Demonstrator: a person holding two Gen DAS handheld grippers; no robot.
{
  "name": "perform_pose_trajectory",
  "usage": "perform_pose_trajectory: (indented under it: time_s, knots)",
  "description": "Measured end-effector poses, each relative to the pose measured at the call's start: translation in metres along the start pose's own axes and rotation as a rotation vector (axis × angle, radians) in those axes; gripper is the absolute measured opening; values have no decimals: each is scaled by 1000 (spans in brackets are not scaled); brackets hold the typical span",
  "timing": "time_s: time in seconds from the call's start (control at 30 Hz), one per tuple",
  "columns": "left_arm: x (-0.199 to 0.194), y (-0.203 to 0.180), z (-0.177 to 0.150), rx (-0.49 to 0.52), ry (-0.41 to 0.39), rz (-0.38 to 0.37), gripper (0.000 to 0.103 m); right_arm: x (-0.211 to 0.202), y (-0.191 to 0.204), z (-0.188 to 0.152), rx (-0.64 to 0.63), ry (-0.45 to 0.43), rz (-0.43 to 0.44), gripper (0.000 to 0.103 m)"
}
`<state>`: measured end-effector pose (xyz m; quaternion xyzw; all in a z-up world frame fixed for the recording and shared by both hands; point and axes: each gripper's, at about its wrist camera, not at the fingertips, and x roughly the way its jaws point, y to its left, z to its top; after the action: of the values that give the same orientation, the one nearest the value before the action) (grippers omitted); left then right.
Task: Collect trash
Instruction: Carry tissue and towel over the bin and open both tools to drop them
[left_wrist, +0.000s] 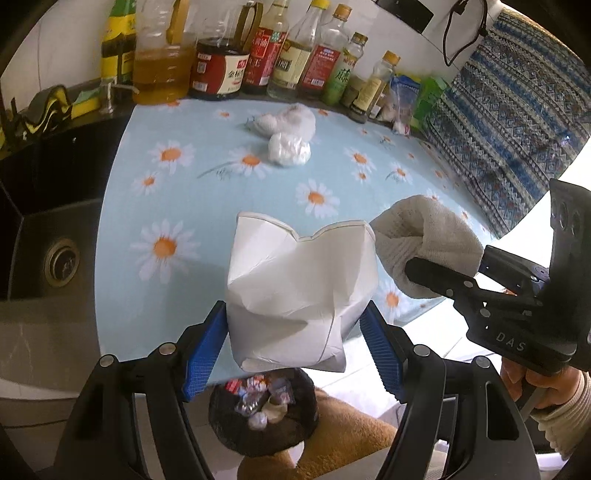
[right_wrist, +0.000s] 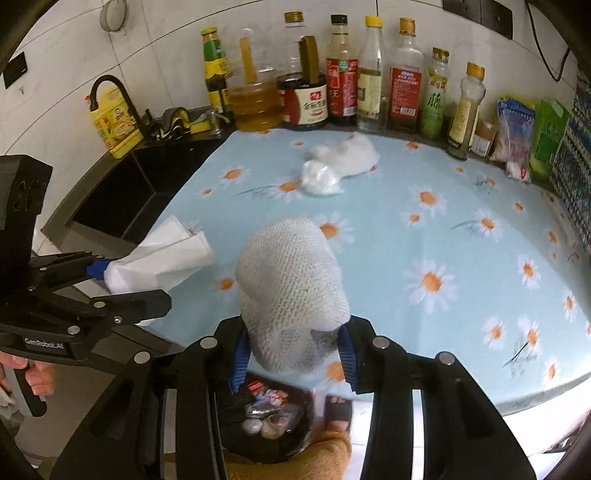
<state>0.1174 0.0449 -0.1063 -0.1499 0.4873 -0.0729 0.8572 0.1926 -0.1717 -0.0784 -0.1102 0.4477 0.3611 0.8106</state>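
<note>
Grippers came first, both tilted steeply downward past the near edge of the counter. The left gripper (left_wrist: 293, 332) had its blue ribbed pads pressed on either side of a crumpled white paper cup (left_wrist: 299, 291), partly spread around it, with the cup's dented rim pointing away from the camera. Just beside it, the right gripper (right_wrist: 293, 354) was nearly closed, pinching a bunched white knitted glove (right_wrist: 291, 288). A person's bare hand (left_wrist: 543, 384) in a cream sleeve wrapped the right gripper's handle. Below both loads, on the floor, sat a black bin bag (right_wrist: 266, 424) holding mixed wrappers. Farther out, toward the back edge of the daisy-printed blue tablecloth (right_wrist: 424, 229), lay two crumpled clear plastic bags (right_wrist: 340, 162), touching each other. Behind them, a row of sauce and oil bottles (right_wrist: 341, 74) stood along the wall.
</note>
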Motion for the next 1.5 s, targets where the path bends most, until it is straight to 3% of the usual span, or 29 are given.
perform_pose_trajectory:
  time_s: [0.5, 1.07, 1.5]
  knots:
    - [-7, 5, -61, 12, 72, 0, 70, 2, 40, -56, 45, 72, 73, 41]
    - [27, 31, -132, -152, 253, -26, 70, 51, 45, -119, 27, 273, 115, 41]
    - [58, 37, -159, -215, 352, -17, 70, 83, 42, -135, 30, 356, 154, 43]
